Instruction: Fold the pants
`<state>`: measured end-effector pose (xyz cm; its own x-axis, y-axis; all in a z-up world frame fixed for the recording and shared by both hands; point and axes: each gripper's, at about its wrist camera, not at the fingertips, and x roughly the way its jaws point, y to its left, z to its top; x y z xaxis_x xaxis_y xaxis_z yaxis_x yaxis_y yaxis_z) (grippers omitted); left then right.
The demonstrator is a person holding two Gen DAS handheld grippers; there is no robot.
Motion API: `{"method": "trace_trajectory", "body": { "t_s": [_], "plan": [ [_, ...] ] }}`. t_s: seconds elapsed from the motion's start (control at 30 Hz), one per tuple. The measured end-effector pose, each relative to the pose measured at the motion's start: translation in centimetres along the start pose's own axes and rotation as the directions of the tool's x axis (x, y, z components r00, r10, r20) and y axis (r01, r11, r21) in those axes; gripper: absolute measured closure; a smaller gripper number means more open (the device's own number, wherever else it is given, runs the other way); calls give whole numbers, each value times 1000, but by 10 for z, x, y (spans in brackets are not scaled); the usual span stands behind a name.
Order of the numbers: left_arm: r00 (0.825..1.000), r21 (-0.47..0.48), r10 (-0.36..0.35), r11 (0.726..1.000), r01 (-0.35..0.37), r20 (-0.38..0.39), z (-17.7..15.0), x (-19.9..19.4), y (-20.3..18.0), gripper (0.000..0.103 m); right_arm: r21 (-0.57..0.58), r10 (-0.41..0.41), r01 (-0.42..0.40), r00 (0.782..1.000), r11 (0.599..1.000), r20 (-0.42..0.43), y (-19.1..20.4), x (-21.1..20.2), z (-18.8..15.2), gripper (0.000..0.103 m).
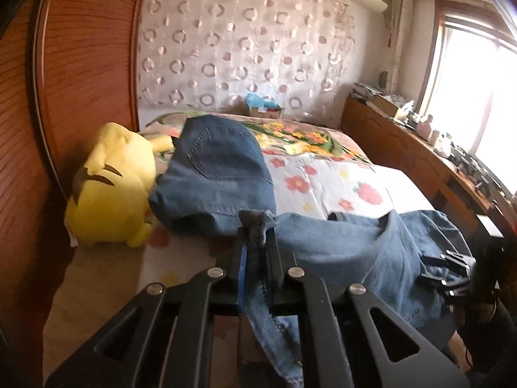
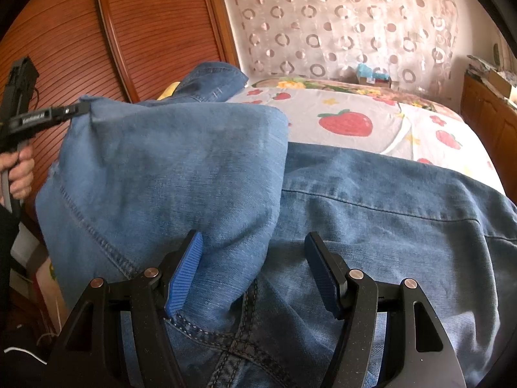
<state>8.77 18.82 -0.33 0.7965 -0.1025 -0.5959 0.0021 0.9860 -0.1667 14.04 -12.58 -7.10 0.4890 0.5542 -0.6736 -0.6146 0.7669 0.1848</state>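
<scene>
Blue jeans [image 1: 213,174] lie across the bed, partly folded over. My left gripper [image 1: 257,226] is shut on an edge of the jeans and holds it lifted; denim hangs down between its fingers. It also shows in the right wrist view [image 2: 77,109], pinching a raised corner of the jeans [image 2: 181,168]. My right gripper [image 2: 253,242] is open over the crotch seam area, its blue pads [image 2: 185,271] astride a fold of denim without closing on it. It appears at the right edge of the left wrist view [image 1: 452,268].
A yellow plush toy [image 1: 110,190] lies left of the jeans by the wooden headboard [image 1: 80,64]. The bed has a strawberry-print sheet [image 2: 345,123]. A cluttered wooden cabinet [image 1: 420,148] runs along the right under the window.
</scene>
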Motion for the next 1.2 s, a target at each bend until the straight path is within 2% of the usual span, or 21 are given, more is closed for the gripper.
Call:
{"method": "trace_trajectory", "body": {
  "t_s": [0.17,0.23,0.33,0.57,0.63,0.87,1.2],
  "plan": [
    [998,11,28,1000,-27,-50,-2,9,1,85,-2,-3,3,1000,1000,2,0,0,0,36],
    [998,21,31,999,-30,-48,-6,6,-1,76,-3,-3,3,1000,1000,2,0,0,0,36],
    [999,33,35,999,-34,-24,-11,-4,-8,70,-1,-3,3,1000,1000,1,0,0,0,36],
    [999,75,-35,997,35,3,-19,-16,-41,60,-2,-4,4,1000,1000,1,0,0,0,36],
    [998,81,-67,994,68,-10,-24,-13,-54,51,-2,-3,3,1000,1000,0,0,0,0,36],
    [990,114,-117,986,125,-79,-49,12,-94,50,-3,-4,4,1000,1000,1,1,0,0,36],
    [988,127,-75,987,93,-138,-73,36,-117,50,0,-13,13,1000,1000,5,-1,-1,-1,36]
  ]
}}
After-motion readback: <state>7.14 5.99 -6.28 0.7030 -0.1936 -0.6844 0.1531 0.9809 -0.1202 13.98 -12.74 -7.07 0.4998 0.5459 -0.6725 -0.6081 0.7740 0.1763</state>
